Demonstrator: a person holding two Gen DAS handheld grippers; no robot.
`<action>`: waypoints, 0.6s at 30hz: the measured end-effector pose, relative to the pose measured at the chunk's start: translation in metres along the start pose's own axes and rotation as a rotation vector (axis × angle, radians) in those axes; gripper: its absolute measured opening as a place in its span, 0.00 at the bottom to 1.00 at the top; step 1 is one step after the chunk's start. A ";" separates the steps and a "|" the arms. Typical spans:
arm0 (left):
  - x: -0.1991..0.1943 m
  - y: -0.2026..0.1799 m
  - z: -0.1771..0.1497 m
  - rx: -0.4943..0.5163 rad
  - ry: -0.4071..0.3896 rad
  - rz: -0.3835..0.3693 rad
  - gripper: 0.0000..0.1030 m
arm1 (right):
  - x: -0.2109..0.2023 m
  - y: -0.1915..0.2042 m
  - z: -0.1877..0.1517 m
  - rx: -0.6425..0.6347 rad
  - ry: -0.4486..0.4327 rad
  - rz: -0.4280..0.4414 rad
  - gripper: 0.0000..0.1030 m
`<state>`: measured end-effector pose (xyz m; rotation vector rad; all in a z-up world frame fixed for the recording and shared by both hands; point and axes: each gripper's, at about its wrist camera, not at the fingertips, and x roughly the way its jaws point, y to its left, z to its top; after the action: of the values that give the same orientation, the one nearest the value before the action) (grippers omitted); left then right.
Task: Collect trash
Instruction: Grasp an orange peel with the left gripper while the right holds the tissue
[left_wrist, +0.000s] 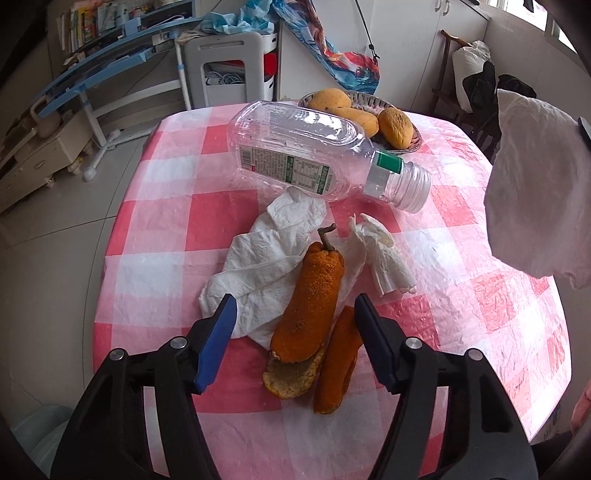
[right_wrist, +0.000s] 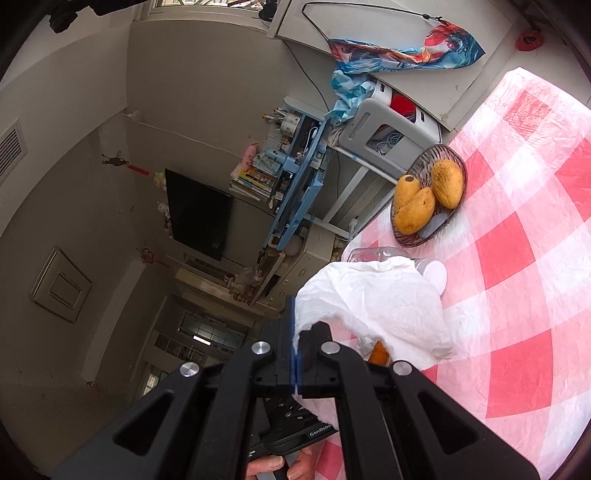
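Orange, pebbly strip of citrus peel with a brown stem (left_wrist: 314, 299) lies mid-table on the pink-and-white checked tablecloth (left_wrist: 166, 206), long axis running straight away from my left tongs (left_wrist: 295, 317), its body framed between the blue pads, which stand apart around it, no contact yet. Second orange peel strip (left_wrist: 338, 354) just beside it. My right tongs (right_wrist: 297, 345) are clamped on a crumpled white paper towel (right_wrist: 384, 299), lifted off the table. Left is nearer the peel.

Orange peel strips (left_wrist: 310, 310) lie mid-desk, crumpled tissues (left_wrist: 266, 266) touching at ten o'clock; clear bottle (left_wrist: 317, 151) on its side at twelve; another tissue (right_wrist: 380, 306) hangs pinched, seemingly off the desk.
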<state>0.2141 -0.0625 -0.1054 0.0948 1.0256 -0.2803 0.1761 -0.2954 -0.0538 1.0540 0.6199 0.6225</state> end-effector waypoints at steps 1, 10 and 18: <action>0.002 -0.001 0.001 -0.001 -0.001 -0.004 0.56 | -0.001 -0.001 0.000 0.003 -0.001 0.000 0.01; -0.005 0.003 0.005 -0.021 -0.007 -0.035 0.20 | -0.001 -0.001 -0.002 -0.009 0.010 -0.003 0.01; -0.036 0.015 -0.004 -0.058 -0.048 -0.073 0.20 | -0.003 0.001 -0.004 -0.024 0.015 -0.014 0.01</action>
<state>0.1972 -0.0409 -0.0777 -0.0015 0.9895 -0.3174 0.1711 -0.2953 -0.0538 1.0229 0.6306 0.6248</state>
